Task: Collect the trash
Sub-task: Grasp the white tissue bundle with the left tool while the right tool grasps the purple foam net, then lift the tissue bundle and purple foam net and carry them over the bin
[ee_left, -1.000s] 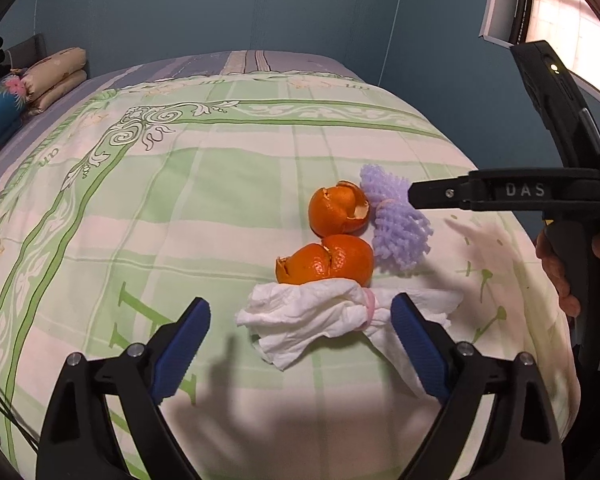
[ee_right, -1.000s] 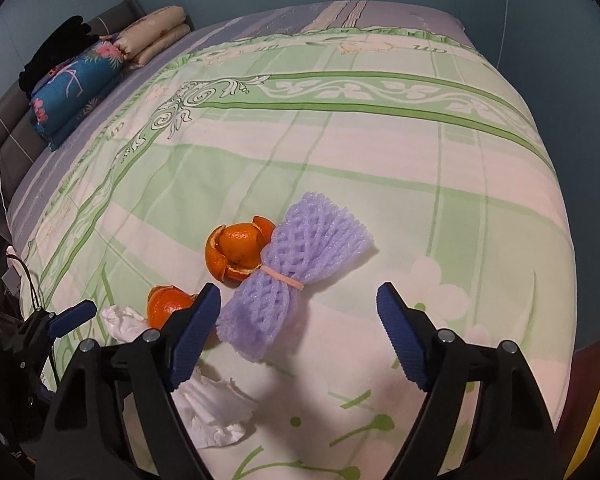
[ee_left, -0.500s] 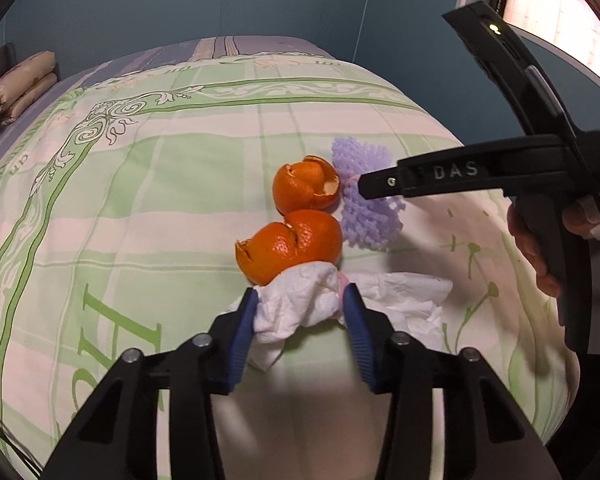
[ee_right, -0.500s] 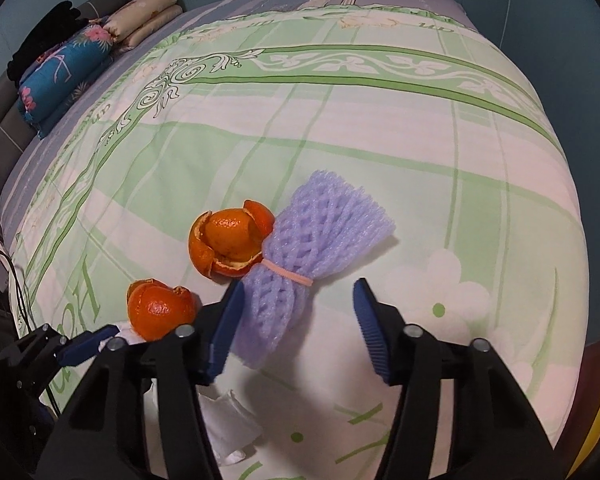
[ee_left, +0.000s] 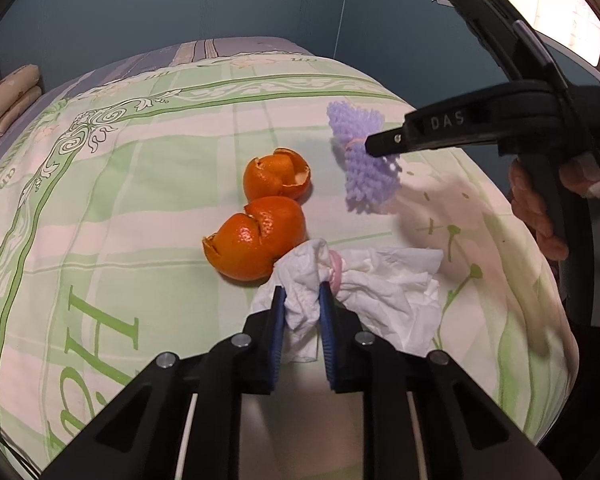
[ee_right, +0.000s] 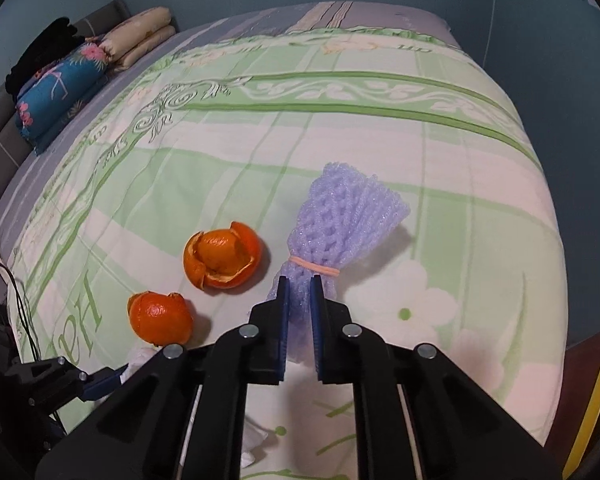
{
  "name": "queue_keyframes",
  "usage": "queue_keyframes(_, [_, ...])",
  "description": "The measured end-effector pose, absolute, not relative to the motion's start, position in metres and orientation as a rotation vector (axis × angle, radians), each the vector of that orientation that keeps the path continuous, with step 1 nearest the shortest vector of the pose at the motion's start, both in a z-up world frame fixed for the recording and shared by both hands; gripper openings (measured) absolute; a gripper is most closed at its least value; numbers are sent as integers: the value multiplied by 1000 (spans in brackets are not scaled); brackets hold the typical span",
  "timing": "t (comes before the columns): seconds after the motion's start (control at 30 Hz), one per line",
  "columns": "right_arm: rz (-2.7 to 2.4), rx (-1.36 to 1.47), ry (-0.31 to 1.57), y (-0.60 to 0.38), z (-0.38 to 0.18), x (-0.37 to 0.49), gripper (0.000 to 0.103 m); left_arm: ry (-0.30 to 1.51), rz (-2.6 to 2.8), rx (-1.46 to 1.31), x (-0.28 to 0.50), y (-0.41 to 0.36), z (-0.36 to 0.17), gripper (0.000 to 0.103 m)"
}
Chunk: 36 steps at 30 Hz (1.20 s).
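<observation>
My left gripper [ee_left: 303,300] is shut on a crumpled white tissue [ee_left: 380,284] tied with a pink band, on the green patterned bedspread [ee_left: 140,208]. My right gripper [ee_right: 299,292] is shut on a purple foam fruit net [ee_right: 340,224] bound with a rubber band; the net looks raised off the bed in the left wrist view [ee_left: 366,160]. Two orange peels lie beside them: an open one [ee_right: 222,256] and a rounder one [ee_right: 160,316], also seen in the left wrist view [ee_left: 278,174] [ee_left: 258,236].
Folded pillows and a blue floral cushion [ee_right: 60,84] lie at the far left head of the bed. Blue walls surround the bed. The bed edge drops off at the right [ee_right: 556,280]. Cables hang at the left edge [ee_right: 24,320].
Both grippers closed: the left on the tissue, the right on the purple net. The net has been lifted slightly away from the peels.
</observation>
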State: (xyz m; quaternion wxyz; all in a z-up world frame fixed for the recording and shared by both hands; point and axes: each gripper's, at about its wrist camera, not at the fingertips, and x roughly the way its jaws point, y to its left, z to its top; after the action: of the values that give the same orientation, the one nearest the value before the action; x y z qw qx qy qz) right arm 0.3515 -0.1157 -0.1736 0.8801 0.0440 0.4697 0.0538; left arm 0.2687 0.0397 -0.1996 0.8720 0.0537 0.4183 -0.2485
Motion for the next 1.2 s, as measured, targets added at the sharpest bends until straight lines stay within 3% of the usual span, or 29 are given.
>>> queue_keyframes(0.7, [159,228,836,-194,-105,277,8,789,-576,40,232,19,-158,12])
queue_keyframes(1.2, [179,365,591,-271,-30,184,8,622,-573,59,186,-34,-72,12])
